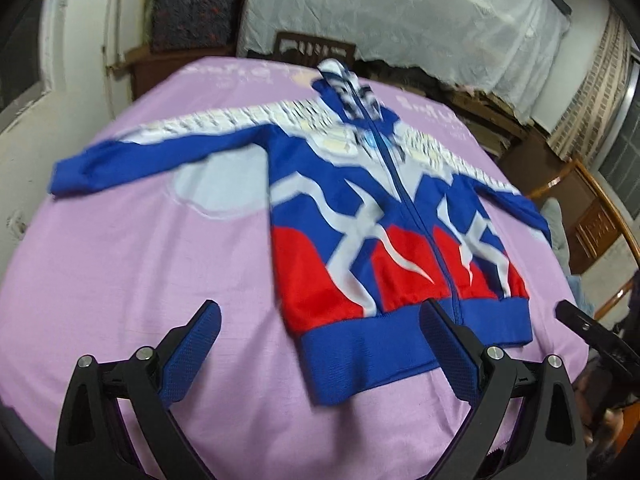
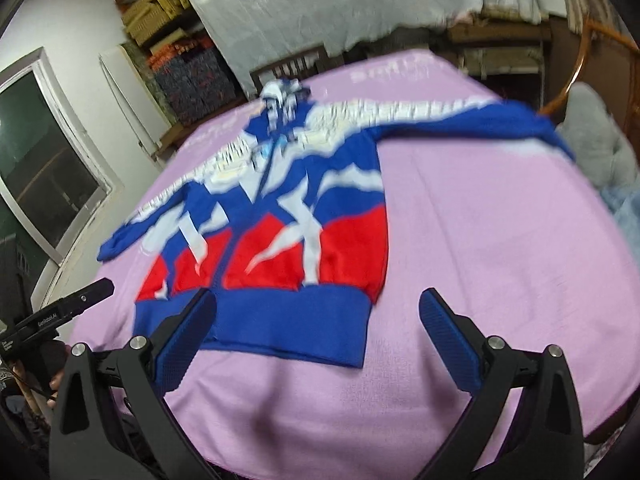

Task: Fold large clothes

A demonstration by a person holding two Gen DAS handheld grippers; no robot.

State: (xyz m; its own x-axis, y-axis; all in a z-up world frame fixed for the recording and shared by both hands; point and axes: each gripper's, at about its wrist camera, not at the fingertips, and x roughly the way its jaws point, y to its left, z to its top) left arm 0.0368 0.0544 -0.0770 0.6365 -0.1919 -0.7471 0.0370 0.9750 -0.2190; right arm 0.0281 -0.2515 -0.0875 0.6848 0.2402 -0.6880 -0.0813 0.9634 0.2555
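A zip-up hooded jacket (image 1: 360,216) in blue, red and white lies flat, front up, on the pink cloth-covered table (image 1: 120,264), sleeves spread out to both sides. My left gripper (image 1: 320,320) is open and empty, held above the jacket's blue hem near the front edge. In the right wrist view the same jacket (image 2: 304,216) lies ahead and to the left. My right gripper (image 2: 318,308) is open and empty above the hem's right end. Each view shows the other gripper at its edge (image 1: 592,332) (image 2: 72,308). Both views are motion-blurred.
The pink cloth (image 2: 480,240) covers the table, with a pale cloud print (image 1: 220,184) under the left sleeve. Behind are a white-draped shelf (image 1: 400,12), stacked boxes (image 2: 188,68), a window (image 2: 36,152), and a wooden chair (image 1: 592,208) at the right.
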